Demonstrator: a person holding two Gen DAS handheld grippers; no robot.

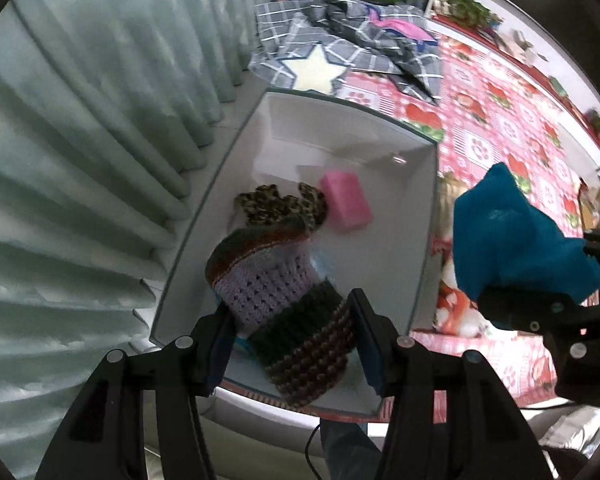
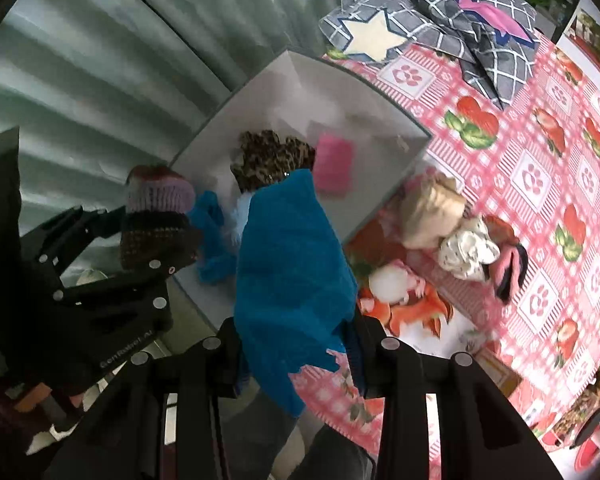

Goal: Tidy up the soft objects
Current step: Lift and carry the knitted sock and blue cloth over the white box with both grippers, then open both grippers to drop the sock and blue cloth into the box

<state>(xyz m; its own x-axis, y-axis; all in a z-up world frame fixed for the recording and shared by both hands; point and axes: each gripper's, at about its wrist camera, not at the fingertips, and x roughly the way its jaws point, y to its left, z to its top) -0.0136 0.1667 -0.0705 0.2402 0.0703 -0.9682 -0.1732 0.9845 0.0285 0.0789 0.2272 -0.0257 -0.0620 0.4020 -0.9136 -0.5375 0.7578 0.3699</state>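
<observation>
My left gripper [image 1: 292, 320] is shut on a striped knitted piece [image 1: 268, 280] in lilac, green and brown, and holds it over a white box [image 1: 400, 240]. In the box lie a leopard-print item [image 1: 276, 204] and a pink block [image 1: 346, 202]. At the right, my right gripper [image 1: 548, 272] is shut on a blue cloth [image 1: 508, 232]. In the right wrist view the blue cloth [image 2: 292, 248] hangs from my right gripper [image 2: 296, 332] above the box [image 2: 364, 104]. At its left the left gripper [image 2: 156, 240] holds the knitted piece [image 2: 160, 216]. A second blue item [image 2: 212, 236] lies in the box.
The box stands on a red-and-pink patterned tablecloth [image 2: 532, 176], next to a pale pleated curtain [image 1: 100, 120]. A heap of soft things [image 2: 452, 224] lies right of the box. A grey checked cloth with a star [image 1: 320, 64] lies beyond it.
</observation>
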